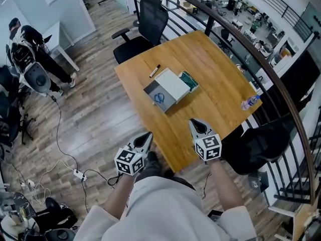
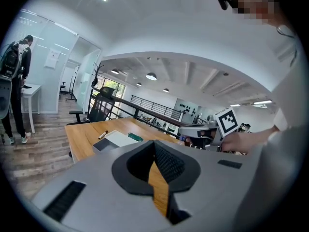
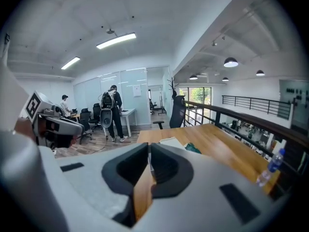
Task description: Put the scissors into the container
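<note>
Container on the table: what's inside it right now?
Blue scissors lie in the open grey section of the container. The white lid covers the rest, so anything beneath it is hidden.

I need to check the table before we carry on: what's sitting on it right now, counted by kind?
Marker: 1
Container: 1
Blue-handled scissors, already in the container: 1
Green item, too small to identify: 1
Water bottle: 1
Total: 5
</note>
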`<state>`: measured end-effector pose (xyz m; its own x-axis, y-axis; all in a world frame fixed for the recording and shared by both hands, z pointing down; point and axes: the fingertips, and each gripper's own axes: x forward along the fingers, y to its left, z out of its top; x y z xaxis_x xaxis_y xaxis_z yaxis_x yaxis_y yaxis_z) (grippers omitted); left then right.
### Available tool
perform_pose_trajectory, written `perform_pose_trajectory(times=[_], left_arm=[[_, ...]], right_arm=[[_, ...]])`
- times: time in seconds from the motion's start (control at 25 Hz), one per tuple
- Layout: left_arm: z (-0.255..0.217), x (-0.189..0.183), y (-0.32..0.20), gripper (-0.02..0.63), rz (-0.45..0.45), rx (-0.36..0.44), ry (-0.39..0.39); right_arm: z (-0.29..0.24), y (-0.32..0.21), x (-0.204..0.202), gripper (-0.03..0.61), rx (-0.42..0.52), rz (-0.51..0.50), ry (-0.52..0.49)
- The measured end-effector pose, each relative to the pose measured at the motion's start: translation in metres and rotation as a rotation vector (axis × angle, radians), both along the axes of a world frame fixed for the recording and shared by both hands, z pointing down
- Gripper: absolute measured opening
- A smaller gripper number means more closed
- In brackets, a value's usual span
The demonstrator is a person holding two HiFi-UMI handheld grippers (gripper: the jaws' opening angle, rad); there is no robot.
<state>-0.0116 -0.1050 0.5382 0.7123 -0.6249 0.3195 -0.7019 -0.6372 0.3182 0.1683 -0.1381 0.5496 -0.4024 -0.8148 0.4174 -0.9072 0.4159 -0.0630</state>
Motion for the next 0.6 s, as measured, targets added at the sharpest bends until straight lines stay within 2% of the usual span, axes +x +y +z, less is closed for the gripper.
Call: perform_pose_trajectory(times=[0.32, 0.6], left_arm=[[-0.027, -0.011, 0.024, -0.006, 0.014, 0.064, -0.012], [-0.083, -0.038, 0.027, -0.006, 0.064, 0.188, -0.043]], right_arm=[[-0.036, 0.035, -0.018, 0.005, 0.074, -0.025, -0.021], [-0.083, 0.050, -0.031, 0.003, 0.142, 0.044, -0.055]])
